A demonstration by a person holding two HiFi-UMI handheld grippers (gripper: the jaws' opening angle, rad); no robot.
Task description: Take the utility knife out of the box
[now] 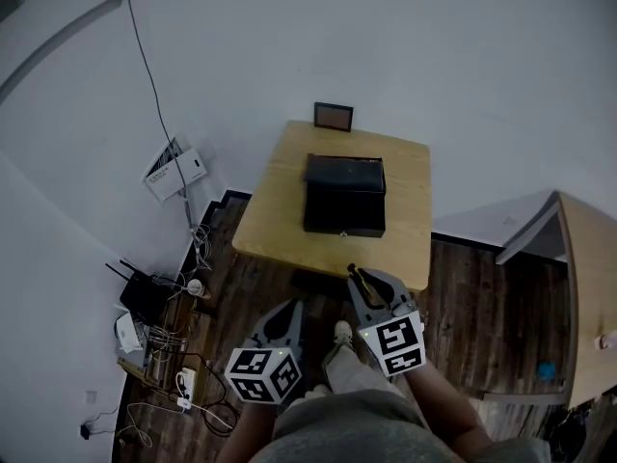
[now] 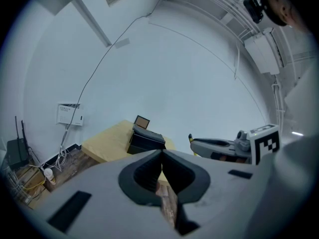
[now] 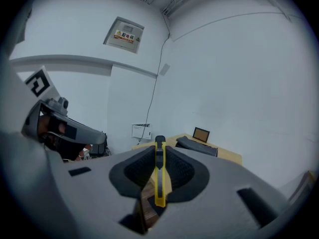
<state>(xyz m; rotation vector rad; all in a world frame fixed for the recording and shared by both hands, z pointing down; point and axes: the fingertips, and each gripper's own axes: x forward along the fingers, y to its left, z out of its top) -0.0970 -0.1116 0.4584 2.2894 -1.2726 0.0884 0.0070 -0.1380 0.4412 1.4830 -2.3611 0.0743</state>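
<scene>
- Pale walls enclose a room with a dark plank floor [image 1: 482, 287]. A light wooden desk [image 1: 405, 177] stands against the far wall.
- On the desk sits the black box [image 1: 344, 196], which appears closed. A small frame [image 1: 333, 117] stands at the far edge behind it.
- The utility knife [image 3: 159, 171] is out of the box. The right claw [image 1: 359, 276] clamps it between its pads.
- The knife's long axis runs along the claw's own pointing line. Its dark end projects past the jaw tips toward the desk and its yellow body extends back between the pads.
- The right claw hangs just short of the desk's near edge, over the floor and well apart from the box.
- The left claw [image 1: 292, 309] has its jaws together with nothing between them. It sits beside the right claw and lower in the head view, slightly farther from the desk.
- Loose cables [image 1: 159, 345] and a white wall unit [image 1: 175, 170] lie left of the desk.
- Judgement: removal appears complete. Any set-down falls to the right hand.
</scene>
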